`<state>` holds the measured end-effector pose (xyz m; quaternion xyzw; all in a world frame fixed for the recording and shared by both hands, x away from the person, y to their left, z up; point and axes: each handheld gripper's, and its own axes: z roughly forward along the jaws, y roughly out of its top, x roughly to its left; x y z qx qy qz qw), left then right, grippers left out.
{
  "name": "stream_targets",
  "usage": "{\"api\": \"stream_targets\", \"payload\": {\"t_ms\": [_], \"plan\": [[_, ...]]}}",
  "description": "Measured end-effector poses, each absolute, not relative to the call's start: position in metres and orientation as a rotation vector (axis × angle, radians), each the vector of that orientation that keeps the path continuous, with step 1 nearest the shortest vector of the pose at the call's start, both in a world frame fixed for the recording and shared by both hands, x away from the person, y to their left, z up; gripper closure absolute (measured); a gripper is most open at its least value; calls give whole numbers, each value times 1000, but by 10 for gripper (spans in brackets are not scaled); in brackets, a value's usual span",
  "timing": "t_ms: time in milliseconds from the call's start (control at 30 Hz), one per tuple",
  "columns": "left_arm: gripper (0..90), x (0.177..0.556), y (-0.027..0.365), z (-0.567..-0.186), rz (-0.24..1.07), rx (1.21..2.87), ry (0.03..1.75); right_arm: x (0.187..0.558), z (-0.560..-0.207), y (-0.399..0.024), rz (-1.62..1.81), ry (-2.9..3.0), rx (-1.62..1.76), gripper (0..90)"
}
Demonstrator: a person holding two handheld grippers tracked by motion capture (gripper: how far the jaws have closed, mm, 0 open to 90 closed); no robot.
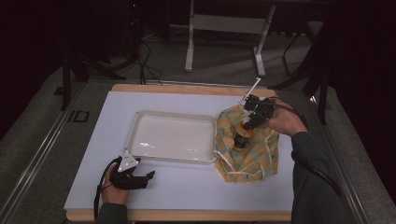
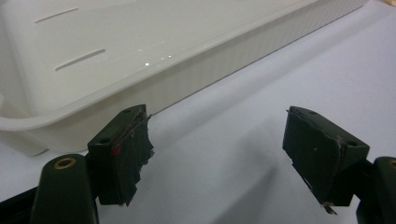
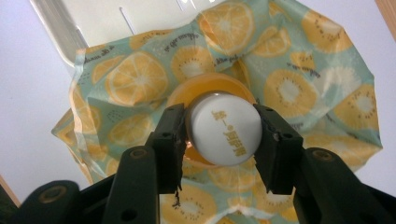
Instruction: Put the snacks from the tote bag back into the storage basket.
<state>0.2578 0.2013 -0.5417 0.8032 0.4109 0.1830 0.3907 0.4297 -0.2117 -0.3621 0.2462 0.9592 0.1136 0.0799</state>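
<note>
Your right gripper (image 3: 223,135) clamps the white cap (image 3: 225,134) of a small bottle (image 1: 242,136) standing in the soft fruit-print bag (image 1: 250,154) beside the tray (image 1: 135,127); the smooth cap may slip, so grip squarely, while your left gripper (image 2: 217,158) rests wide apart and empty.

In my right tongs (image 3: 219,135) sits a small bottle with a white round cap (image 3: 225,134) printed with gold characters and an orange shoulder below it; both black jaws press against the cap's sides. In the high view, right of centre, the bottle (image 1: 242,136) stands roughly upright, its body dark. It rises out of a crumpled drawstring bag of pale teal cloth printed with orange and kiwi slices (image 1: 252,156), which lies on the white worktop (image 1: 187,186), touching the right end of a shallow white rectangular plastic tray (image 1: 135,126) at the frame's centre.
</note>
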Motion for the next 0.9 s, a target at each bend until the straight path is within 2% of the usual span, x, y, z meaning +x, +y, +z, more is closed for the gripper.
{"api": "stream_targets", "payload": {"t_ms": [900], "plan": [[233, 258, 202, -541, 462, 2039, 1045, 413, -352, -210, 293, 2830, 692, 590]]}}
